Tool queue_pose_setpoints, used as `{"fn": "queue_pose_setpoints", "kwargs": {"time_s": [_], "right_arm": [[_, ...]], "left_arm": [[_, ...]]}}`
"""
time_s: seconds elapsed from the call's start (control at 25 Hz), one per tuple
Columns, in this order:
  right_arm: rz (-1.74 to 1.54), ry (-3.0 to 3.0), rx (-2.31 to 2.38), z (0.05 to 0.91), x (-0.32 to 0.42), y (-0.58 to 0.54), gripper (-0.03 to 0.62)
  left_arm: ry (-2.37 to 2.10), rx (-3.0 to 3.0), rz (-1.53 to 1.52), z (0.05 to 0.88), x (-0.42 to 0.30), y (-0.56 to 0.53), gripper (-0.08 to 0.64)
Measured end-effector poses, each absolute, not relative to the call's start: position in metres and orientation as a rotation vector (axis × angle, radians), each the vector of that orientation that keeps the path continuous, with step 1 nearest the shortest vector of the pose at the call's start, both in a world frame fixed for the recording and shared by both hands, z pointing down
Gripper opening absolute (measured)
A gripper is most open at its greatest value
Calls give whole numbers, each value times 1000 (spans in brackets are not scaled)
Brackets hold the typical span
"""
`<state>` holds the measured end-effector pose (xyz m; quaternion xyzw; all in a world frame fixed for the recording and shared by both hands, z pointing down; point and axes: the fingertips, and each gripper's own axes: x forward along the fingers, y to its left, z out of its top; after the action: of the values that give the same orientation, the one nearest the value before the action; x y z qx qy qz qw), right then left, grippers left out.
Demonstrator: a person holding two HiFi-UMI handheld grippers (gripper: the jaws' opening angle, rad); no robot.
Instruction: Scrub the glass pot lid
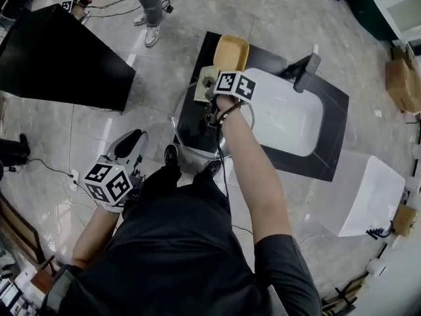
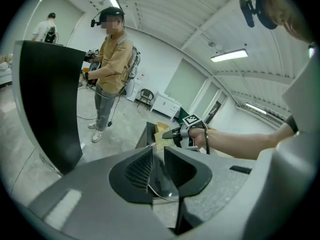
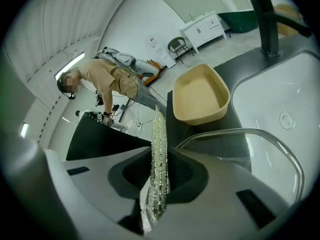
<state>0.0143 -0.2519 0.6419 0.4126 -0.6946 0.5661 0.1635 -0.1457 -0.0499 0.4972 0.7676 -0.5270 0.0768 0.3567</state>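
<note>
The glass pot lid (image 1: 179,143) is held up over the left end of the black counter, its metal rim (image 3: 260,136) curving across the right gripper view. My left gripper (image 1: 138,138) is at the lower left and is shut on the lid's edge (image 2: 162,189), which runs thin between its jaws (image 2: 157,169). Above the lid, my right gripper (image 1: 212,91) is shut on a glittery green scouring pad (image 1: 204,87). In its own view the pad (image 3: 159,149) stands edge-on between the jaws (image 3: 160,176). From the left gripper view, the right gripper (image 2: 172,132) and pad (image 2: 162,138) show beyond the lid.
A white sink (image 1: 289,120) sits in the black counter (image 1: 332,143) with a black faucet (image 1: 306,71). A tan tub (image 1: 231,51) stands at the counter's far left. A black panel (image 1: 59,58) is on the left. Another person (image 2: 112,59) stands beyond it. Cardboard boxes (image 1: 401,81) lie at the right.
</note>
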Motion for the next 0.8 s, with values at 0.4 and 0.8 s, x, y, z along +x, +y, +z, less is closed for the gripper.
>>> {"fn": "queue_pose_setpoints", "kwargs": {"time_s": [0.4,0.8], "right_arm": [[1631,-1859,1240,663,66,-238,66],[1692,-1802,1414,669,176,-211,66]], "left_arm": [[-1291,2006,187,499,-123,-58,74],[-1197,2087,251,495,-80,-67,74]]}}
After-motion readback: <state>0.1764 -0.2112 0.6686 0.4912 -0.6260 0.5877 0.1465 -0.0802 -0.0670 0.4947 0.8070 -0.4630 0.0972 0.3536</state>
